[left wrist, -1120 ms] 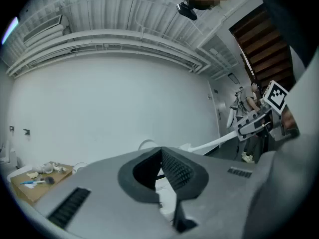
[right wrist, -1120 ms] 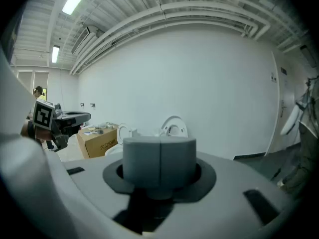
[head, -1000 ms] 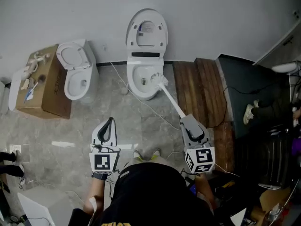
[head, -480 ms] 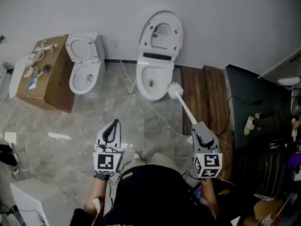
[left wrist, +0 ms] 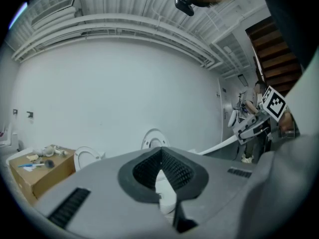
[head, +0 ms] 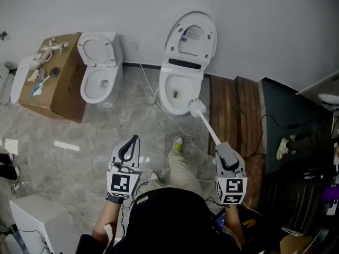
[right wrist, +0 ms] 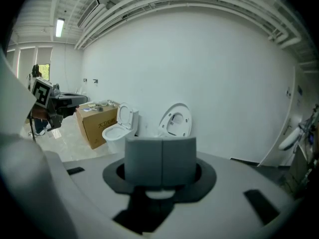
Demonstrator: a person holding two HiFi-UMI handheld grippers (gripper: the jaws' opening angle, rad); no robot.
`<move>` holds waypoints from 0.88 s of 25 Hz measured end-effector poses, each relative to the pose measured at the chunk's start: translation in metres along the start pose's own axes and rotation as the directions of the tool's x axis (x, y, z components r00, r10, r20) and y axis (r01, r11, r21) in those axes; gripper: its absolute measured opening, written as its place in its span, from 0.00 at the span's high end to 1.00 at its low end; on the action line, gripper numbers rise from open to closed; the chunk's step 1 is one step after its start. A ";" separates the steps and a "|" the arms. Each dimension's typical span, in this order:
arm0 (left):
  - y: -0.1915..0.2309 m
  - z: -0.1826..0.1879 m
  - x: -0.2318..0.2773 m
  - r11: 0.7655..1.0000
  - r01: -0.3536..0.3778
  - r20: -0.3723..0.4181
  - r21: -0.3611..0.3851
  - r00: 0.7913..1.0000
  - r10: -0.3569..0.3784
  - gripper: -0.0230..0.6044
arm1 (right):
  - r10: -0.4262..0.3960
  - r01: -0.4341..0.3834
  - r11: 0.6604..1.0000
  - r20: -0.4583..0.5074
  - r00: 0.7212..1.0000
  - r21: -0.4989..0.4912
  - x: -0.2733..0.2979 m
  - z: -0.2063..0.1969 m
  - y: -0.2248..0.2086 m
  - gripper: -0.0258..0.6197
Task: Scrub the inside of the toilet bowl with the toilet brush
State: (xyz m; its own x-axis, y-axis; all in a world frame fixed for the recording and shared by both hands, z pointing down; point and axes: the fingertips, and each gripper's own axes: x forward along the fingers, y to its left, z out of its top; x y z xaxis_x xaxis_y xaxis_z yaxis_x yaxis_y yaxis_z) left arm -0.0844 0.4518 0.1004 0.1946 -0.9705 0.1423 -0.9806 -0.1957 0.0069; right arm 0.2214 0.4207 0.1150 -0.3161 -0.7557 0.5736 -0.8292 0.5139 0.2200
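Observation:
The white toilet point(head: 185, 67) stands against the wall with its lid raised, and its bowl point(head: 170, 86) is open. The toilet brush point(head: 197, 108) has its white head just outside the bowl's front right rim, over the floor. Its long white handle point(head: 209, 131) runs back to my right gripper point(head: 221, 148), which is shut on it. In the right gripper view the jaws point(right wrist: 162, 158) are pressed together and hide the handle. My left gripper point(head: 131, 143) hangs over the floor to the left of the toilet, shut with nothing in it.
A smaller toilet point(head: 98, 73) and a cardboard box point(head: 58, 86) with small items on top stand at the left. A thin cable point(head: 159, 110) trails over the grey floor. A wooden platform point(head: 235, 115) and dark clutter lie at the right. The person's shoe point(head: 178, 142) is ahead of me.
The brush head has come out of the bowl and now sits beside its front right rim. The person's leg has stepped forward, and the view has shifted. The left gripper stays shut.

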 end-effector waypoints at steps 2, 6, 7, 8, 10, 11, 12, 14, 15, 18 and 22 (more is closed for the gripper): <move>0.004 0.004 0.020 1.000 0.001 0.026 0.010 1.000 -0.002 0.95 | 0.013 -0.013 1.000 -0.005 1.000 -0.005 0.022 0.001 -0.004 0.73; 0.008 -0.013 0.070 0.993 -0.033 -0.027 -0.116 0.999 0.030 0.95 | 0.058 -0.059 0.998 -0.038 0.998 -0.022 0.077 -0.007 -0.022 0.73; 0.008 -0.014 0.088 0.990 -0.043 -0.032 -0.131 0.999 0.039 0.95 | 0.071 -0.072 0.997 -0.052 0.996 -0.023 0.096 -0.009 -0.029 0.73; 0.008 -0.014 0.107 0.991 -0.045 -0.031 -0.123 0.999 0.041 0.95 | 0.084 -0.086 0.996 -0.067 0.994 -0.023 0.116 -0.010 -0.036 0.73; 0.002 -0.021 0.147 0.994 -0.038 -0.037 -0.106 0.999 0.035 0.95 | 0.115 -0.118 0.993 -0.098 0.989 -0.023 0.157 -0.016 -0.051 0.73; -0.002 -0.031 0.164 0.993 -0.034 -0.059 -0.115 0.998 0.028 0.95 | 0.134 -0.138 0.990 -0.119 0.984 -0.026 0.176 -0.023 -0.058 0.73; -0.006 -0.044 0.182 0.991 -0.032 -0.093 -0.132 0.995 0.019 0.95 | 0.152 -0.158 0.987 -0.142 0.978 -0.033 0.195 -0.031 -0.065 0.73; -0.008 -0.072 0.218 0.988 -0.028 -0.169 -0.150 0.986 0.003 0.95 | 0.183 -0.197 0.979 -0.186 0.965 -0.056 0.242 -0.046 -0.078 0.73; -0.006 -0.085 0.239 0.990 -0.027 -0.194 -0.140 0.981 -0.001 0.95 | 0.196 -0.214 0.974 -0.199 0.960 -0.073 0.270 -0.052 -0.084 0.73; 0.004 -0.119 0.302 0.995 -0.032 -0.215 -0.095 0.977 0.011 0.95 | 0.225 -0.258 0.956 -0.214 0.950 -0.140 0.354 -0.061 -0.098 0.73; 0.022 -0.169 0.370 0.995 -0.022 -0.237 -0.098 0.972 -0.002 0.95 | 0.237 -0.286 0.938 -0.241 0.941 -0.194 0.434 -0.077 -0.103 0.73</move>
State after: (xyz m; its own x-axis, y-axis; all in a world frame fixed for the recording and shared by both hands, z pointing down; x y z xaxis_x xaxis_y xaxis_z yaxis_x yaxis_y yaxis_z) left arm -0.0376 0.1118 0.3207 0.1860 -0.9092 0.3725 -0.9820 -0.1595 0.1012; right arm 0.2055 0.0710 0.4023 -0.3833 -0.4914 0.7820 -0.5984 0.7771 0.1950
